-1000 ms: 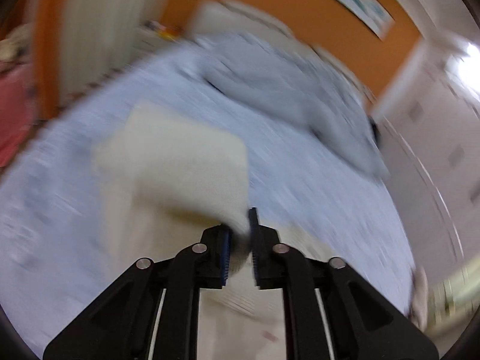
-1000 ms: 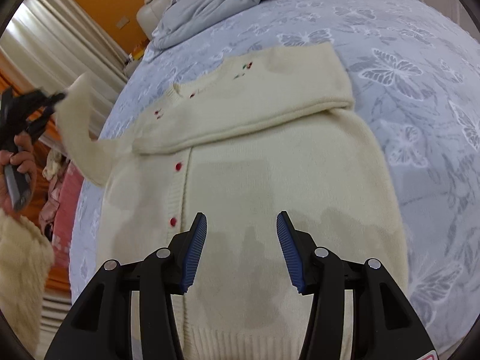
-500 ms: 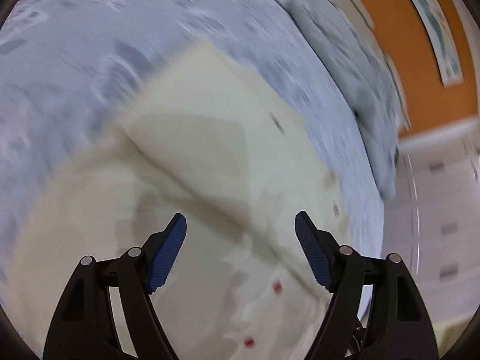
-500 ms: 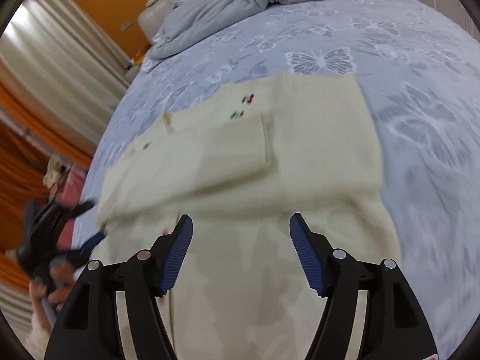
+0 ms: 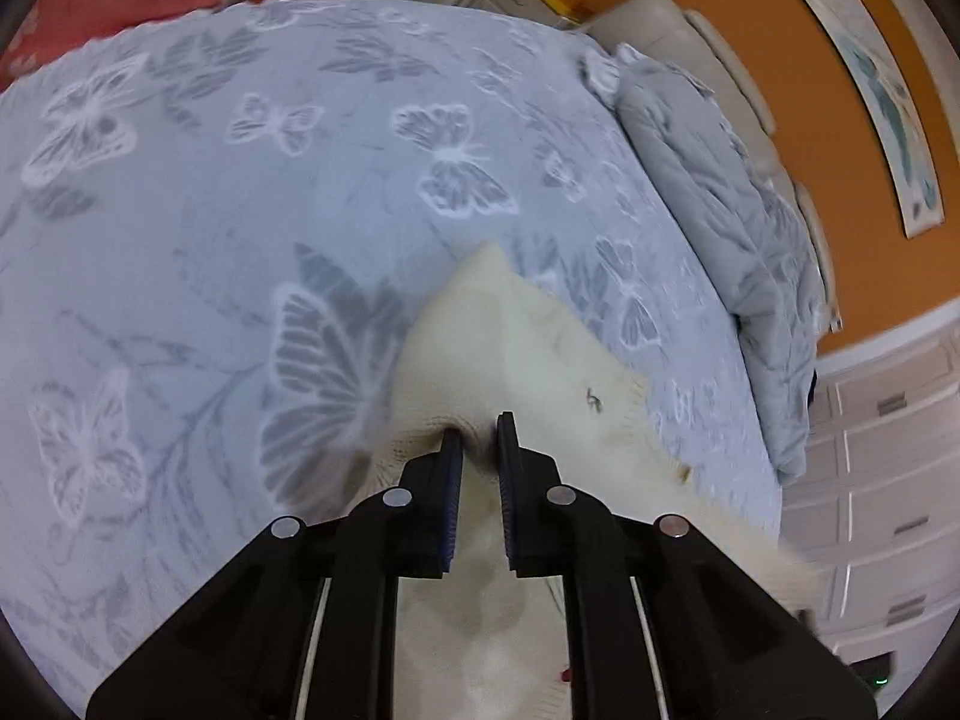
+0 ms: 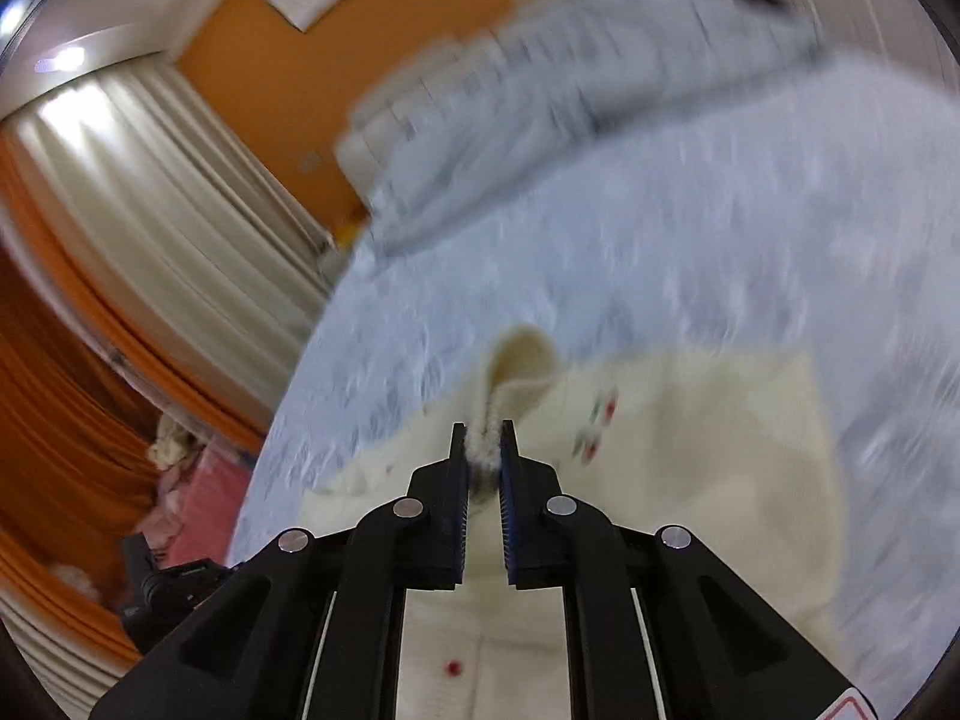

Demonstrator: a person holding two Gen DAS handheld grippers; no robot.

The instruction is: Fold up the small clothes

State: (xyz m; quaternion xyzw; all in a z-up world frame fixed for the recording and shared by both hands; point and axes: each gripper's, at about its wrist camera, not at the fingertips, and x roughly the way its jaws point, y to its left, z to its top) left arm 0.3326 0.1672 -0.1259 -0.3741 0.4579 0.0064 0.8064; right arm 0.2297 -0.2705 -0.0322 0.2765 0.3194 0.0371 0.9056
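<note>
While the cream knitted cardigan (image 5: 528, 360) lies on the butterfly-print bedspread (image 5: 240, 192), left gripper (image 5: 480, 438) and right gripper (image 6: 483, 450) each pinch its fabric.

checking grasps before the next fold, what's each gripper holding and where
Both hold the cream cardigan: the left gripper pinches a bunched edge, the right gripper a raised fold near the neckline.

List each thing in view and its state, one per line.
Left gripper: shut on the cream cardigan's edge.
Right gripper: shut on a bunched fold of the cardigan.
Cream cardigan: partly folded, on the bed.
Grey duvet: crumpled at the bed's far edge.
Curtains: drawn.
</note>
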